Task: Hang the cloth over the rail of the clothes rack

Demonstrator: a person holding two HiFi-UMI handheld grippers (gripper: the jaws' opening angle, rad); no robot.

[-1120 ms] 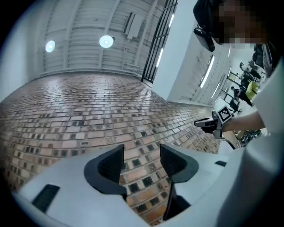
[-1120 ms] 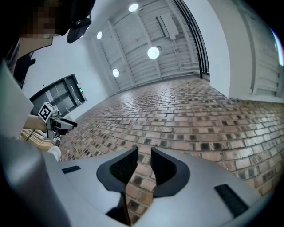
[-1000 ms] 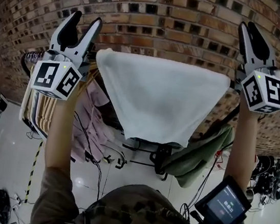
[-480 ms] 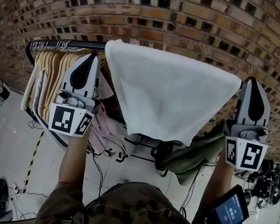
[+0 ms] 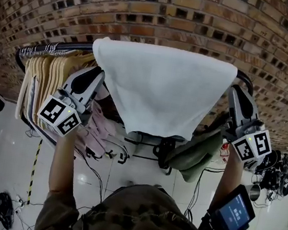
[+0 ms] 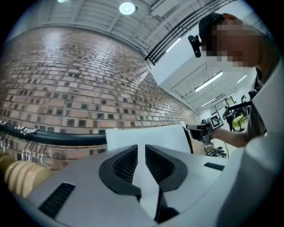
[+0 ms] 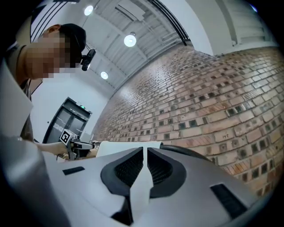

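A white cloth (image 5: 161, 87) hangs draped over the black rail (image 5: 63, 47) of the clothes rack, its two halves falling toward me. My left gripper (image 5: 97, 73) points up at the cloth's left edge. Its jaws stand almost together and are just opening, with nothing pinched between them. My right gripper (image 5: 233, 91) is shut and empty, its tips by the cloth's right edge under the rail's bend. The left gripper view shows the cloth (image 6: 146, 135) and rail (image 6: 57, 138) beyond the jaw tips. The right gripper view shows the cloth (image 7: 120, 145) past its tips.
Wooden hangers (image 5: 49, 66) crowd the rail's left end. A pink garment (image 5: 97, 126) and a green garment (image 5: 197, 154) hang below the cloth. A brick wall (image 5: 163, 13) stands close behind. Cables lie on the white floor (image 5: 0, 155). A small screen (image 5: 233, 215) sits on the right forearm.
Both grippers were open and raised level with the rail; they shut, dropped below it, and now lean inward toward the cloth's side edges. The cloth stays over the rail.
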